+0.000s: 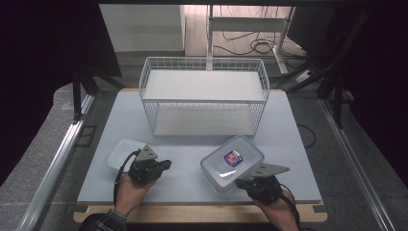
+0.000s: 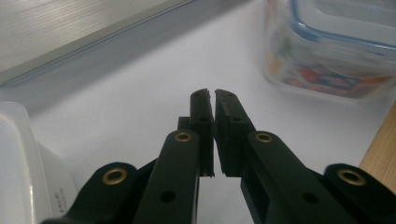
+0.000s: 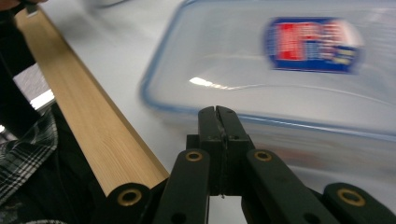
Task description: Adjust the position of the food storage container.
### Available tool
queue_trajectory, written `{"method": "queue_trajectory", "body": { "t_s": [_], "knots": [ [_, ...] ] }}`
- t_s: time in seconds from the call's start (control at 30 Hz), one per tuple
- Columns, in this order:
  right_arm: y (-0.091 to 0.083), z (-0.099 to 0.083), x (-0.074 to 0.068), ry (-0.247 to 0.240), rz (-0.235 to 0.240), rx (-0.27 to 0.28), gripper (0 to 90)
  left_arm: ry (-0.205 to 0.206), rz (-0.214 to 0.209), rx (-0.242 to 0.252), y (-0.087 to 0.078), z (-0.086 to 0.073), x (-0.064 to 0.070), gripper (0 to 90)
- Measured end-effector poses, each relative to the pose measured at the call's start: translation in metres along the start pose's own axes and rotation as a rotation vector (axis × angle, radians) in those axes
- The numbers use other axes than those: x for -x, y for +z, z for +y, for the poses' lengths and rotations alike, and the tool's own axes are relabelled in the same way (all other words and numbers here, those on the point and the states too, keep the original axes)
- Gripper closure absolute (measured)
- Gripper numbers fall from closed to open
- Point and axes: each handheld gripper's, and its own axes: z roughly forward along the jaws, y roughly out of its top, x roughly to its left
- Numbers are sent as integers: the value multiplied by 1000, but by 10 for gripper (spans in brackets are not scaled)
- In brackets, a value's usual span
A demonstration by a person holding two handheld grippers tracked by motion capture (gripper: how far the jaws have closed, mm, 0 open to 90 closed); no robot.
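Note:
A clear plastic box with a blue-rimmed lid and a red and blue label (image 1: 232,162) lies on the white table, front right of centre. My right gripper (image 1: 239,182) sits at its near edge, jaws shut with nothing between them; in the right gripper view (image 3: 216,110) the box (image 3: 289,60) lies just beyond the tips. My left gripper (image 1: 167,164) rests left of the box, jaws closed on nothing, and in the left gripper view (image 2: 214,92) the box (image 2: 331,46) stands ahead to the right. A small clear container (image 1: 123,152) lies just left of my left hand.
A white wire basket rack with two shelves (image 1: 204,72) stands at the back middle of the table. The table's wooden front edge (image 1: 192,211) runs below both hands. Metal rails (image 1: 57,163) flank the table, and cables lie on the floor beyond.

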Motion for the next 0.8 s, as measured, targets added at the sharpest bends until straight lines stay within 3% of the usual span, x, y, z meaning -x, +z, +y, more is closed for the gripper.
{"method": "queue_trajectory", "body": {
  "t_s": [0.07, 0.17, 0.27, 0.37, 0.43, 0.53, 0.6, 0.7, 0.8],
  "knots": [
    [5, 8, -2, -17, 10, -21, 896, -3, 2, 0, 0, 0, 0, 870],
    [-6, 18, 8, -13, -46, 1, 897, -17, -14, 1, 2, 0, 0, 878],
    [-23, 20, 35, 23, -174, 30, 897, -7, -33, -9, 7, 1, 6, 878],
    [-30, 17, 69, 84, -267, 47, 897, 10, -54, -20, 14, 4, 14, 878],
    [-28, 16, 87, 111, -305, 48, 897, 14, -72, -27, 19, 5, 19, 882],
    [-19, 16, 106, 138, -332, 30, 897, 10, -98, -36, 28, 8, 26, 884],
    [-11, 15, 115, 149, -318, 18, 897, 22, -115, -41, 34, 9, 32, 884],
    [-2, 13, 118, 150, -319, 7, 897, 28, -139, -51, 42, 11, 40, 880],
    [-4, 12, 118, 153, -300, 2, 898, 22, -171, -61, 51, 13, 47, 873]
  ]
}}
